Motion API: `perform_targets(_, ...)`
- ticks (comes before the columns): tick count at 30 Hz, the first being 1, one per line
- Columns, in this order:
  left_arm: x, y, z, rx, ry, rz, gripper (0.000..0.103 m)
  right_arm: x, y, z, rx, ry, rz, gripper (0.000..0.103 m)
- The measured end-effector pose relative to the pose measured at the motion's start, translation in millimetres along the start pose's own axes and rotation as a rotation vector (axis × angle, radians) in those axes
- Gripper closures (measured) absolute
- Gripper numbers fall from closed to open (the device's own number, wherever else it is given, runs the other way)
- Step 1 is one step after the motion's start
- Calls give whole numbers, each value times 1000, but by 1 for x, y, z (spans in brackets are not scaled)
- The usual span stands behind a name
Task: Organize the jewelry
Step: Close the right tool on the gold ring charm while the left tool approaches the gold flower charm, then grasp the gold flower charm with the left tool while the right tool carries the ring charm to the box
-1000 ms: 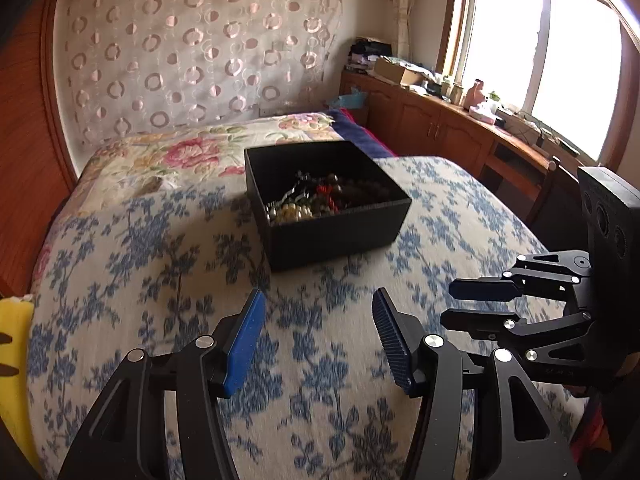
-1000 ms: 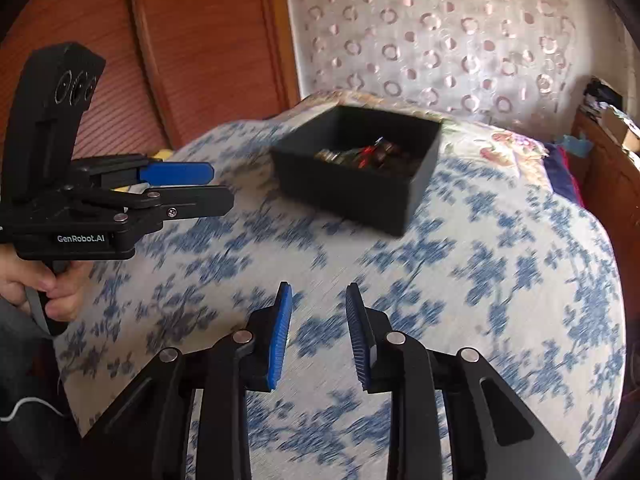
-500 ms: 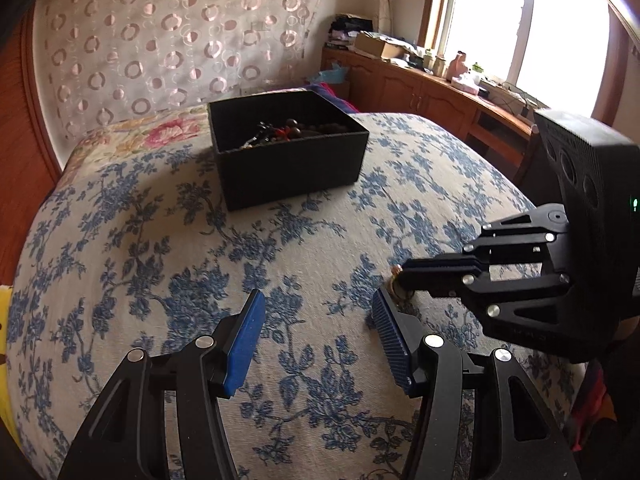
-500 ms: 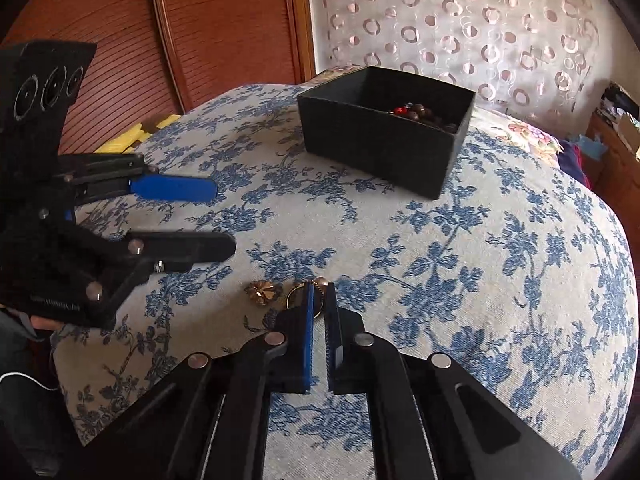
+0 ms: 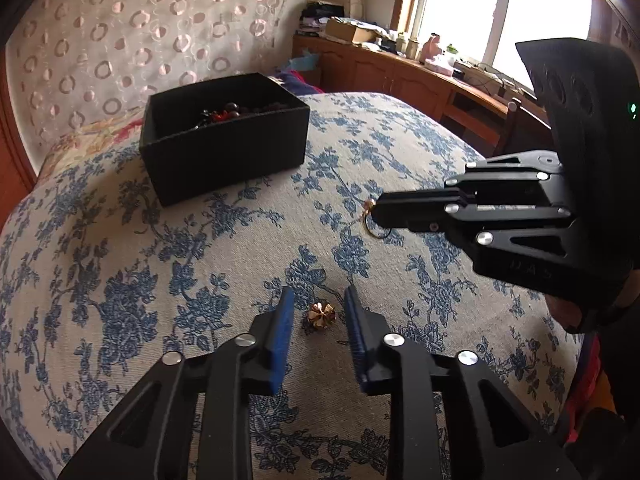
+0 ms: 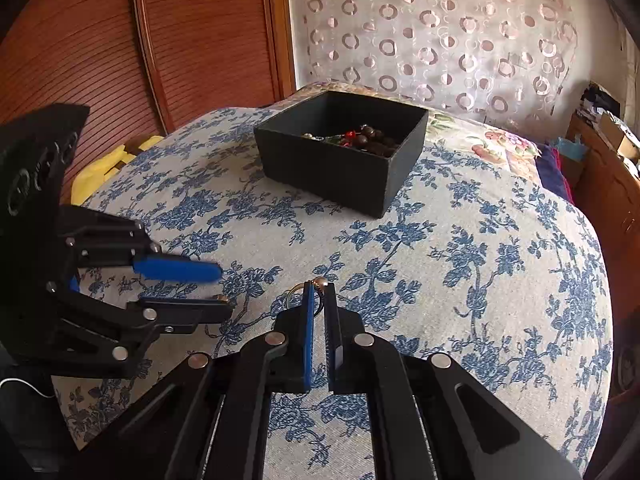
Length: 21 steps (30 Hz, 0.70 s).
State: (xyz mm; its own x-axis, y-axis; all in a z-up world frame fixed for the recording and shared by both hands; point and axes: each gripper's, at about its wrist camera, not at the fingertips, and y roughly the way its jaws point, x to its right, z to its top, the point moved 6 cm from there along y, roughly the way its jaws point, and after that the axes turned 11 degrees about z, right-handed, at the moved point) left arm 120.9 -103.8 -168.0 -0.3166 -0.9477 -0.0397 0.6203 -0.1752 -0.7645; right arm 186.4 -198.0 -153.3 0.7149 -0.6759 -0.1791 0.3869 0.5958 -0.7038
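Left hand-held gripper (image 5: 318, 312): jaws closing around gold flower charm (image 5: 320, 315), not touching | right hand-held gripper (image 6: 319, 294): clamped on gold ring (image 5: 374, 224), near bed (image 5: 120, 248) front edge | risk: charm slips, sinking into soft cover.

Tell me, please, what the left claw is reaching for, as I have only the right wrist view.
Observer: A small gold flower ornament, lying on the bedspread between the pads of the left claw.
Operator: Is it gripped?
Observer: Not yet; the jaws have just been closing, but gaps show on both sides.
Operator: And my ring?
Observer: The right claw pinches the ring at the very tip; most of it hangs below.
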Motion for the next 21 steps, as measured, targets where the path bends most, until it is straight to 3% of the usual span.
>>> perform_targets(2, 3, 0, -1, 7, 12, 7, 83, 2, -1, 0, 1, 1, -1, 97)
perform_targets(4, 4, 0, -2, 6, 15, 2, 90, 3, -1, 1, 2, 2, -3, 97)
perform_targets(10, -1, -2, 2, 9, 5, 5, 90, 5, -4, 8, 14, -10, -6, 97)
perform_targets(21, -41, -9, 65, 97, -53, 50, 90, 30, -4, 75, 89, -39, -16, 97)
